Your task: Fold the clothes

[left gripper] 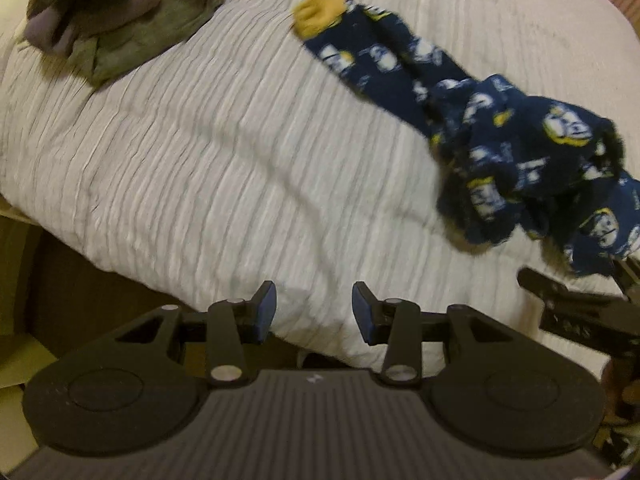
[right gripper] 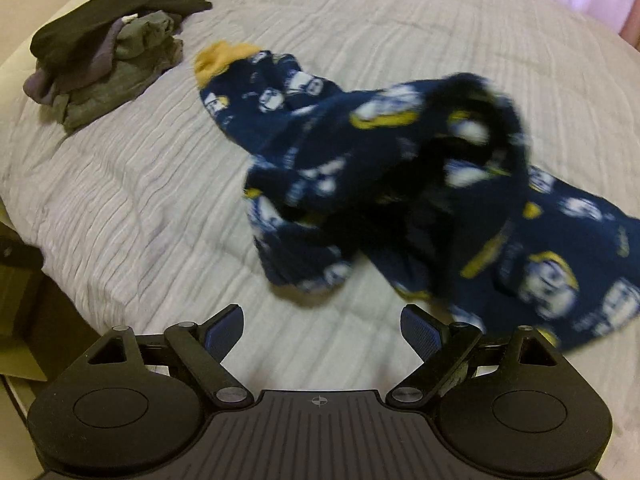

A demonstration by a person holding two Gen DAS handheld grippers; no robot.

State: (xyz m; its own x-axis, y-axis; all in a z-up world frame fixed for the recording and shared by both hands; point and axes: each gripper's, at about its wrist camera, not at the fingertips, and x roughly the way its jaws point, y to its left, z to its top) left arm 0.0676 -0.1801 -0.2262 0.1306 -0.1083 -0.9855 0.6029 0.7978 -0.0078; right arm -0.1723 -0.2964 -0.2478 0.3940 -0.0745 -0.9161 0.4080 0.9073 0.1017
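The jaws of the left gripper (left gripper: 314, 308) stand partly apart and those of the right gripper (right gripper: 322, 330) wide apart, both empty. The navy fleece garment (right gripper: 360, 184) lies crumpled on the bed (right gripper: 140, 200), just beyond the right gripper. It looks soft, light and floppy; a free edge is probably the best hold.

Navy printed garment (right gripper: 400, 184) looked fuzzy fleece, mustard knit cuff (right gripper: 218, 62). Bed cover (left gripper: 192, 152) was matt ribbed cloth. Grippers' bodies matt black plastic, pads (right gripper: 420, 334) blue, textured.
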